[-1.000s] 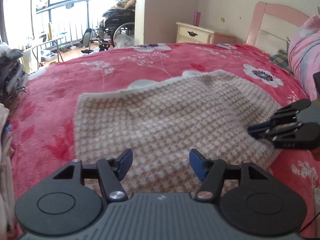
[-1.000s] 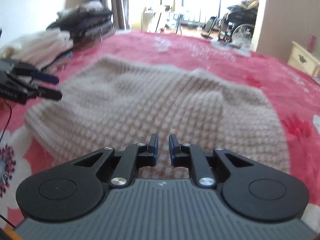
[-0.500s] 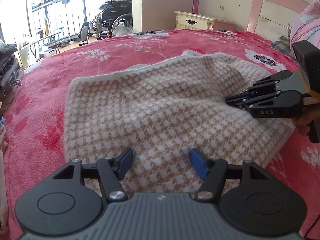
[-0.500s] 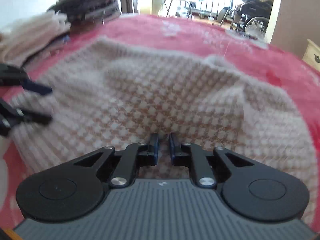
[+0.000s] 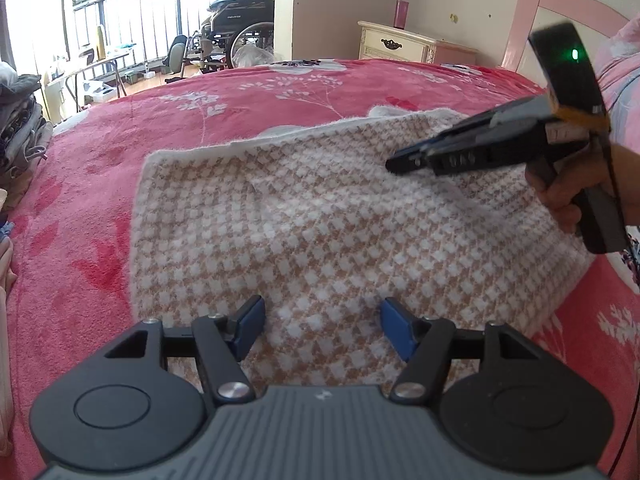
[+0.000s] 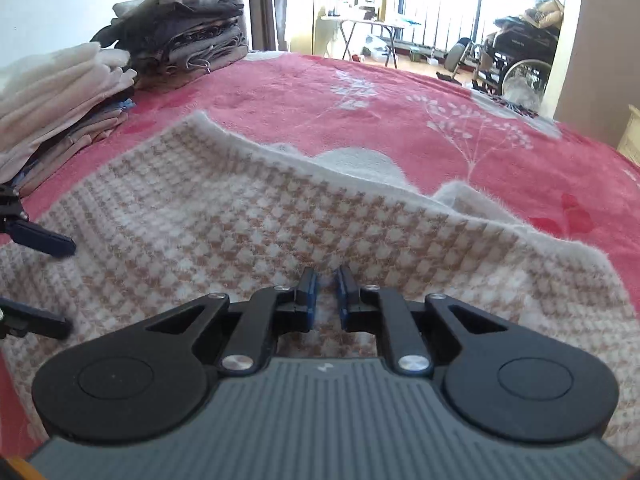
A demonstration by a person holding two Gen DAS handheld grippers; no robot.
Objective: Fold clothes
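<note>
- Two stacks (image 6: 80,92) of folded clothes are seen at the bed's left edge, well apart from the sweater's left hem.
- The sweater (image 5: 328,216), a checked knit, is spread on the red bedspread (image 5: 100,208), already doubled into a rough rectangle with a white underlayer showing along its far edge.
- The left gripper (image 5: 322,326) is held over the sweater's near-left part, its blue pads spread wide with nothing between them; whether they touch the knit cannot be told.
- The right gripper (image 6: 325,292) is held over the sweater's right half, its fingers pressed almost together; no cloth is seen pinched between them.
- The step in hand is judged to be smoothing or pressing the folded panel flat, not carrying an edge.
- For the next move, a grip on one side edge is probably called for, so that another fold can be laid across the sweater.
</note>
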